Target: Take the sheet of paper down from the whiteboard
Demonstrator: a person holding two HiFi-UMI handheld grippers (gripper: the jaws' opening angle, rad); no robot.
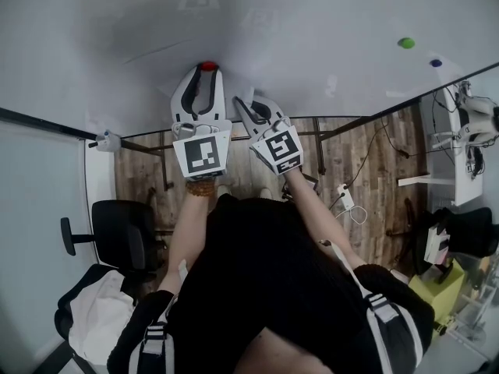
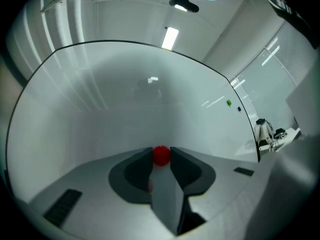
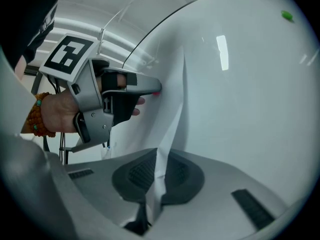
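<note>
Two grips are set. The right gripper (image 3: 161, 156) is clamped on a lifted edge of the sheet of paper (image 3: 169, 101), which lies against the whiteboard (image 3: 240, 84). To its left, the left gripper (image 1: 207, 75) pinches the red magnet (image 2: 161, 155) pinning the sheet. The paper looks thin, limp and tearable, so an edge hold and a gentle pull suit it.

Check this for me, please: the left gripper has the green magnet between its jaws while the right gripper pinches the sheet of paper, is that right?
Not quite: the left gripper holds the red magnet, as the left gripper view shows; the green magnet sits untouched further along the whiteboard. The right gripper does pinch the sheet of paper.
</note>
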